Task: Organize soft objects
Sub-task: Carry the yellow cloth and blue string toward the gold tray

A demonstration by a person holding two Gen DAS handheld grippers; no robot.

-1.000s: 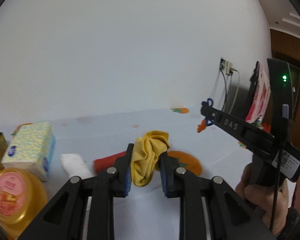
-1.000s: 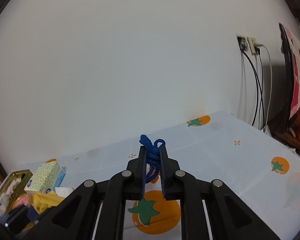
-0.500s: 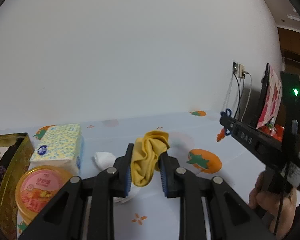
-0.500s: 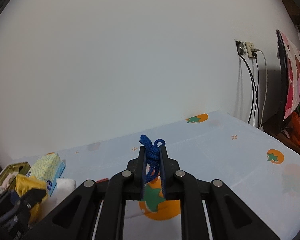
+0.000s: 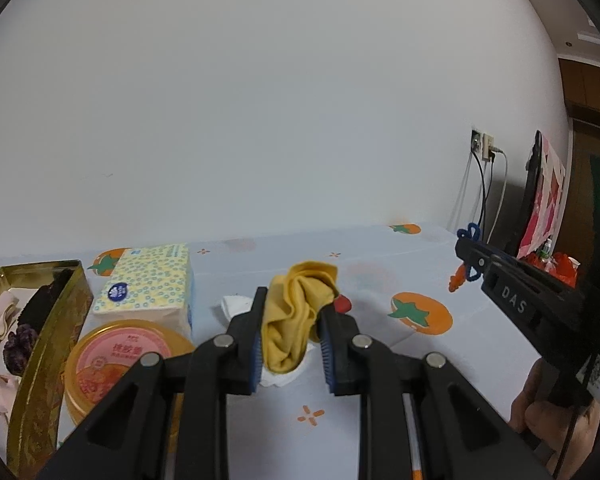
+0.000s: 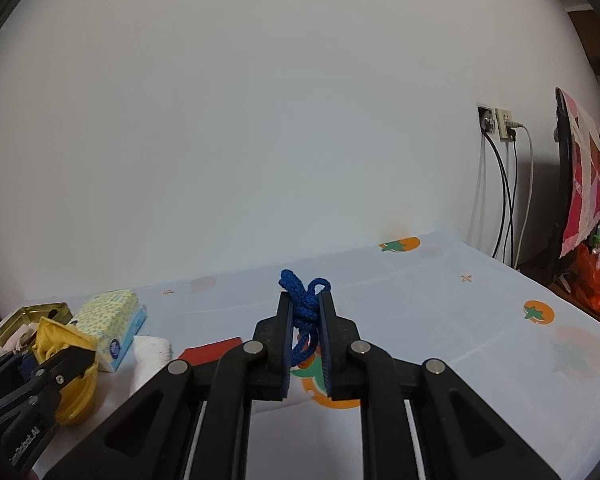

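Since the gold tin point(image 5: 40, 344) at the far left edge of the table point(image 5: 380, 420) already holds soft bits of cloth, it reads as the likely drop place, and it lies to the left of both pairs of jaws. The left gripper point(image 5: 290, 334) is the nearer of the two, with the tin's long side running away from the camera just beside its left arm. Its jaws are pinching a bunched yellow cloth point(image 5: 296, 320), which stands up between the blue pads and hangs clear above a white cloth point(image 5: 236, 305) on the table. The right gripper point(image 6: 305, 332) is farther from the tin, over an orange fruit print; its jaws are pressed tight on a blue knitted cord point(image 6: 302, 304), whose loops poke up past the tips while the rest hangs down between them.

Readable writing is scarce. The side of the right gripper, seen from the left wrist, bears the letters "DAS". The round orange-lidded tub point(image 5: 120, 360) has a pink label with characters too small to make out (likewise the blue badge on the dotted tissue pack point(image 5: 148, 280)).
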